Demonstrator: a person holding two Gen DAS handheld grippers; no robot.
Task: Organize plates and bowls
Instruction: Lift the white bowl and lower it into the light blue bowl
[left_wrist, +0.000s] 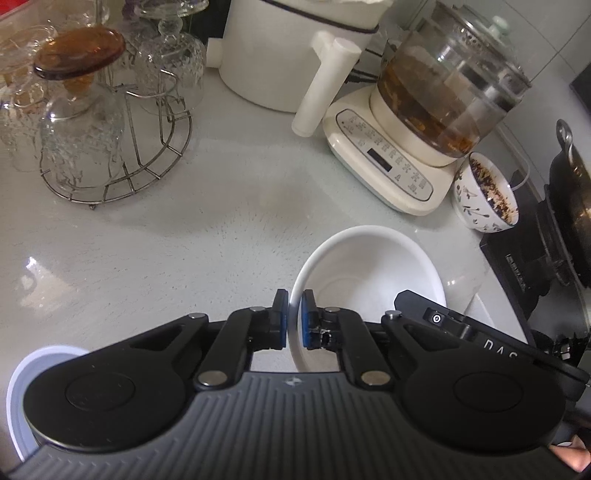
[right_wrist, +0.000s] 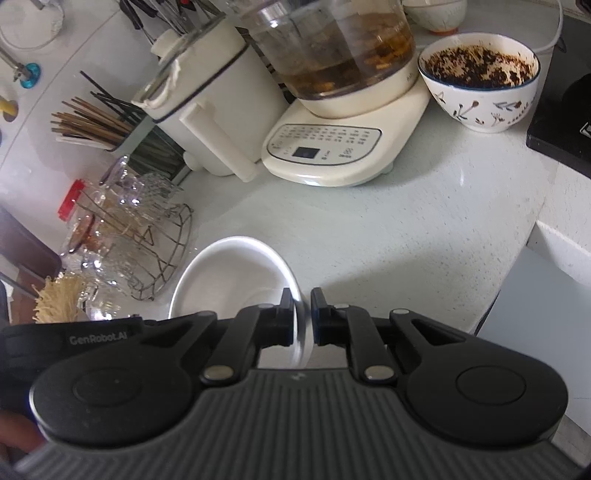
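From the left wrist, the left gripper (left_wrist: 294, 319) is clamped on the near rim of a white bowl (left_wrist: 369, 266) over the pale counter (left_wrist: 147, 258); a wire rack of glasses (left_wrist: 110, 140) stands far left, a white jug (left_wrist: 288, 55), a glass kettle (left_wrist: 443, 96) and a dirty patterned bowl (left_wrist: 484, 195) behind, and a second white dish at the lower left is mostly hidden by the gripper body. From the right wrist, the right gripper (right_wrist: 303, 321) pinches the same white bowl's (right_wrist: 229, 280) opposite rim, blurred at the pads, with the rack (right_wrist: 147, 243) close on its left, chopsticks (right_wrist: 92, 122) beyond, and the kettle (right_wrist: 340, 48) and patterned bowl (right_wrist: 480, 81) well apart behind.

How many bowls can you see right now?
2. A white bowl gripped at opposite rims by the left gripper and right gripper; a patterned bowl beside the kettle base. Others may be hidden.
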